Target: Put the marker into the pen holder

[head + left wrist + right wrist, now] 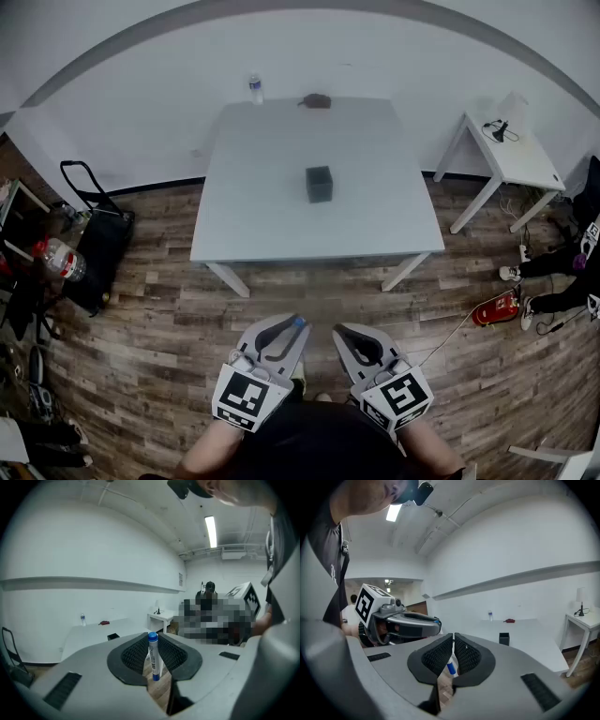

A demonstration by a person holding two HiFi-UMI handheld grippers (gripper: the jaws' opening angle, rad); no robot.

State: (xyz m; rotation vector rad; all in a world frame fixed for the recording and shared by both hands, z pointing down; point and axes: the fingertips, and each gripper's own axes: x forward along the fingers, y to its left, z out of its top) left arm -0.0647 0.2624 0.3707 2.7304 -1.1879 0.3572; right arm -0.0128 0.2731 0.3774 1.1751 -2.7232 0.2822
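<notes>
A white marker with a blue cap stands upright between the pads of my left gripper, which is shut on it. In the head view that gripper hangs over the wooden floor in front of the table, and the marker's blue cap shows at its tip. My right gripper hovers beside it, shut with nothing held. In the right gripper view the jaws stand almost together, and a blue end shows beyond the slit. The dark square pen holder stands mid-table, well ahead of both grippers.
The white table also carries a water bottle and a small dark object at its far edge. A small white side table stands to the right. A black trolley bag sits left, and a red object lies on the floor right.
</notes>
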